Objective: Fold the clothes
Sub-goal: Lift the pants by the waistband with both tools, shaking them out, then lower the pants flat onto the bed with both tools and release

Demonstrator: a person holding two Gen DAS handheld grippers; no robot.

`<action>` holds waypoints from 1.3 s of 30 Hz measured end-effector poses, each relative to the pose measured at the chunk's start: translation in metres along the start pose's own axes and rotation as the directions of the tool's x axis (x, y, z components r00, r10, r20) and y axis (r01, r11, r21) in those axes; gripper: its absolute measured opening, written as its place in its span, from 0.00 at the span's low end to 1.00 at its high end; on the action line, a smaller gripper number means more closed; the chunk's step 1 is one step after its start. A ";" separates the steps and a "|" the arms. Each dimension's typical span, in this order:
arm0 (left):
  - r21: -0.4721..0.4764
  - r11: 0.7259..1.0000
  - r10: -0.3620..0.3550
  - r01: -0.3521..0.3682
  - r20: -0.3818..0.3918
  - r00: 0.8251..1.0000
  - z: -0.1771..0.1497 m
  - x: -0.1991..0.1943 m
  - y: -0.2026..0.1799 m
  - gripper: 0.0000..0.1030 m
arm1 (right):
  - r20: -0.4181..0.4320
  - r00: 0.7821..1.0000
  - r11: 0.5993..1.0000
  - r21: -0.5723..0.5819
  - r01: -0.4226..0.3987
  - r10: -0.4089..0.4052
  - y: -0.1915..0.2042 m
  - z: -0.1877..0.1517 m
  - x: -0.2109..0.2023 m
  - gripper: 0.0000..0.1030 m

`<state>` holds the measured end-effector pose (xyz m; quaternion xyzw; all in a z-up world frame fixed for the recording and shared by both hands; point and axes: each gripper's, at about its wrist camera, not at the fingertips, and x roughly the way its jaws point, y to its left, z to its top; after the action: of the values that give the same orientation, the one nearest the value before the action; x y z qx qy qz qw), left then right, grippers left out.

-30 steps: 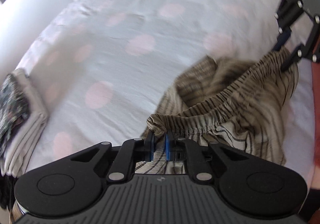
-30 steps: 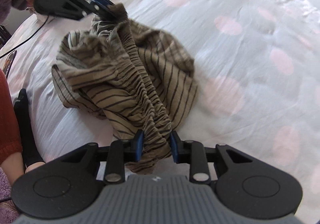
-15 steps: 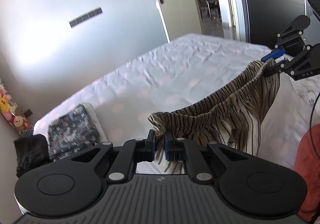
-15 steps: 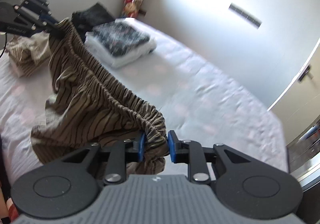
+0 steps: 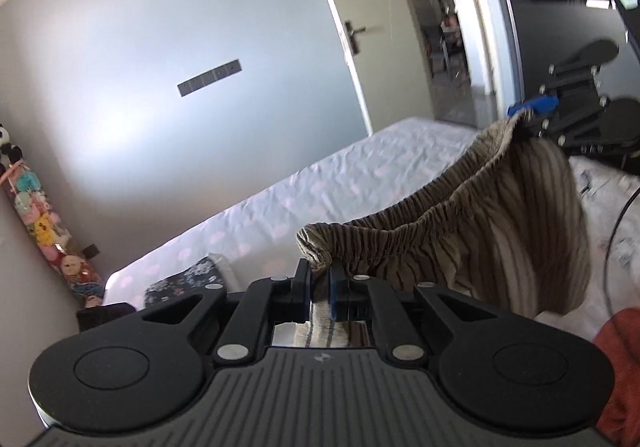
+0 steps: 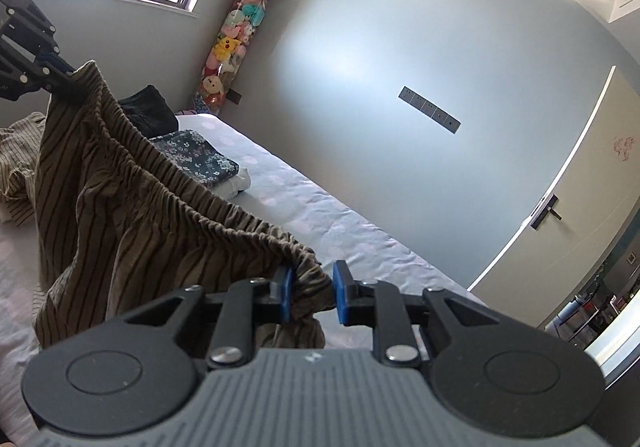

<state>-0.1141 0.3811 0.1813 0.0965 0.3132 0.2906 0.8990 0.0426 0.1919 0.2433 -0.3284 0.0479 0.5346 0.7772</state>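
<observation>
Brown striped trousers (image 5: 472, 231) with an elastic waistband hang in the air above the bed, stretched between both grippers. My left gripper (image 5: 319, 279) is shut on one end of the waistband. My right gripper (image 6: 310, 295) is shut on the other end, with bunched cloth between its blue pads. The trousers (image 6: 132, 215) hang down toward the sheet in the right wrist view. Each gripper also shows in the other's view: the right gripper (image 5: 532, 111) at the right, the left gripper (image 6: 60, 75) at the upper left.
The bed (image 5: 360, 175) has a pale sheet with pink dots. A folded floral garment (image 6: 196, 159) on a white one lies near the far edge, with dark clothes (image 6: 148, 109) behind. Another striped garment (image 6: 16, 151) lies at the left. A plush toy column (image 6: 228, 47) stands in the corner.
Both grippers have lifted the trousers off the bed and raised them high. The waistband is now stretched between them and the legs hang down.
</observation>
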 end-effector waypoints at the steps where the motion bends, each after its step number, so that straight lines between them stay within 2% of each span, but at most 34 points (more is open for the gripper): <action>1: 0.006 1.000 0.025 -0.025 -0.013 1.000 0.001 0.012 0.001 0.09 | -0.007 1.000 1.000 -0.002 0.006 -0.006 0.001 0.003 0.013 0.23; 4: 0.021 0.994 0.106 -0.105 -0.012 0.994 0.007 0.046 0.010 0.09 | -0.007 0.999 0.999 -0.005 0.046 -0.046 0.005 0.012 0.053 0.22; 9: -0.016 0.976 0.219 -0.219 0.060 0.974 0.038 0.077 0.041 0.06 | 0.037 0.990 0.990 0.034 0.134 -0.135 0.000 0.039 0.108 0.22; 13: -0.018 0.962 0.271 -0.272 0.149 0.951 0.063 0.067 0.060 0.05 | 0.126 0.972 0.979 0.065 0.193 -0.200 -0.019 0.061 0.115 0.22; 17: 0.028 0.960 0.266 -0.280 0.236 0.935 0.064 0.042 0.058 0.05 | 0.166 0.970 0.984 0.025 0.176 -0.178 -0.023 0.066 0.101 0.22; 19: 0.057 0.967 0.228 -0.249 0.250 0.941 0.053 0.033 0.050 0.05 | 0.170 0.973 0.987 -0.020 0.160 -0.154 -0.019 0.063 0.094 0.22; 22: 0.121 0.975 0.156 -0.185 0.218 0.963 0.023 0.032 0.029 0.05 | 0.129 0.988 0.989 -0.109 0.104 -0.090 0.001 0.040 0.095 0.22; 25: 0.166 0.982 0.068 -0.089 0.125 0.990 -0.028 0.040 0.004 0.05 | 0.045 0.999 0.980 -0.199 0.012 -0.003 0.029 0.001 0.097 0.22; 28: 0.176 0.984 -0.019 0.018 0.007 1.000 -0.082 0.056 -0.022 0.05 | -0.054 0.995 0.965 -0.242 -0.096 0.086 0.057 -0.042 0.110 0.22; 31: 0.166 0.981 -0.088 0.104 -0.096 0.991 -0.132 0.072 -0.045 0.04 | -0.161 0.973 0.947 -0.247 -0.204 0.167 0.084 -0.084 0.124 0.22; 33: 0.146 0.977 -0.133 0.156 -0.153 0.979 -0.160 0.080 -0.057 0.04 | -0.233 0.948 0.932 -0.241 -0.272 0.217 0.102 -0.111 0.132 0.22; 37: 0.114 0.959 -0.222 0.258 -0.262 0.939 -0.207 0.093 -0.074 0.04 | -0.361 0.883 0.895 -0.216 -0.391 0.298 0.133 -0.159 0.137 0.22; 39: 0.117 0.944 -0.258 0.308 -0.318 0.912 -0.223 0.097 -0.079 0.04 | -0.426 0.838 0.872 -0.189 -0.452 0.341 0.143 -0.178 0.139 0.22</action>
<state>-0.1539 0.3717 -0.0714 0.0790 0.4790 0.1409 0.8628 0.0278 0.2330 -0.0202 -0.5154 0.1883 0.6126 0.5688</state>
